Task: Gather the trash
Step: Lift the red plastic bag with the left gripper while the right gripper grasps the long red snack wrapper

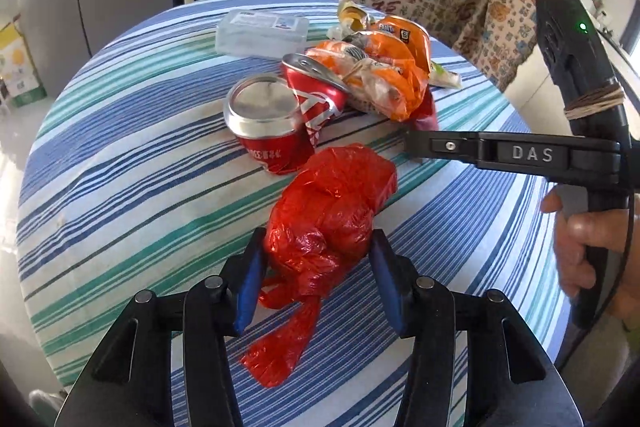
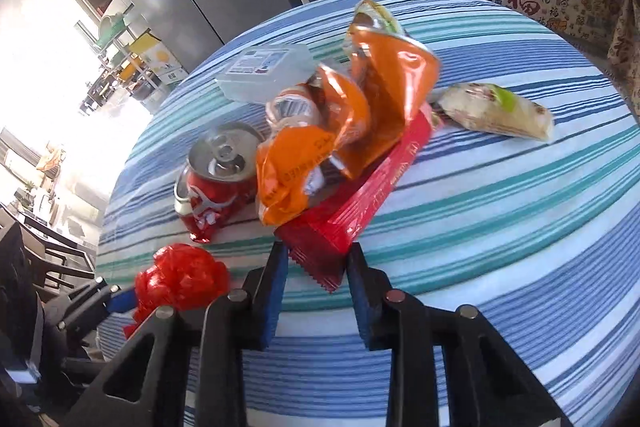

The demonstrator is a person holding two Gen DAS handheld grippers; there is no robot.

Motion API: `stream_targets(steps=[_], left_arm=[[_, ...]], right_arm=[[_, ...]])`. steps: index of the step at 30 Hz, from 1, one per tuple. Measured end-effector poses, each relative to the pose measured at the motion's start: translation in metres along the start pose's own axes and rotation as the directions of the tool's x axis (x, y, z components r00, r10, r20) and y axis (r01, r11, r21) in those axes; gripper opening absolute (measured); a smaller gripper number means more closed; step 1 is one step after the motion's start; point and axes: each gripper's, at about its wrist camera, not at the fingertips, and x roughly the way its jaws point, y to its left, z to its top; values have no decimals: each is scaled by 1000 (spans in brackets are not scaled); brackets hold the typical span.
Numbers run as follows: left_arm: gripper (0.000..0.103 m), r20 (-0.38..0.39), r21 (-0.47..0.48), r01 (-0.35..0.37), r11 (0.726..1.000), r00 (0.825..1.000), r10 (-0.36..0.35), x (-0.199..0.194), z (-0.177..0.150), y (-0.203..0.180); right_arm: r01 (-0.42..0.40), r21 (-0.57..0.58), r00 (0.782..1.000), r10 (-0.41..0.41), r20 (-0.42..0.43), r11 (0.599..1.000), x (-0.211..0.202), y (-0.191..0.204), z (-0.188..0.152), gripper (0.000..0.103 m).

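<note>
Crumpled red plastic bag [image 1: 332, 211]: lies on the striped desk [image 1: 120, 163] near its front edge, long axis running from the left claw toward the cans, loose tail [image 1: 280, 347] pointing back at the camera.
Left claw [image 1: 318, 281]: blue-padded fingers [image 1: 250, 281] apart, one on each side of the bag's near end; whether the pads touch the plastic cannot be told.
Right claw [image 2: 318, 293]: fingers spread, straddling the near serrated end of the flat red foil wrapper [image 2: 360, 203], not closed on it.
Red foil wrapper: long axis runs from the right claw away toward the far right, under the orange bags.
Crumpled orange snack bags [image 2: 352, 131]: heaped on the wrapper, touching the cans.
Two crushed red drink cans [image 1: 276, 119]: just beyond the red bag, one base-up, one tipped.
Clear plastic box [image 1: 262, 35]: behind the pile.
Pale green-and-white sachet [image 2: 496, 111]: apart, on the right.
</note>
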Motion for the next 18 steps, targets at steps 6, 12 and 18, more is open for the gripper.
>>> stream_targets(steps=[6, 12, 18], left_arm=[[68, -36, 10, 61, 998, 998, -61, -4, -9, -12], [82, -88, 135, 147, 980, 987, -136, -5, -18, -39], [84, -17, 35, 137, 990, 991, -136, -19, -10, -14]], right_arm=[[158, -147, 985, -166, -44, 976, -32, -38, -25, 28], [213, -154, 976, -217, -8, 965, -43, -59, -56, 64], [224, -123, 973, -214, 87, 967, -43, -46, -72, 81]])
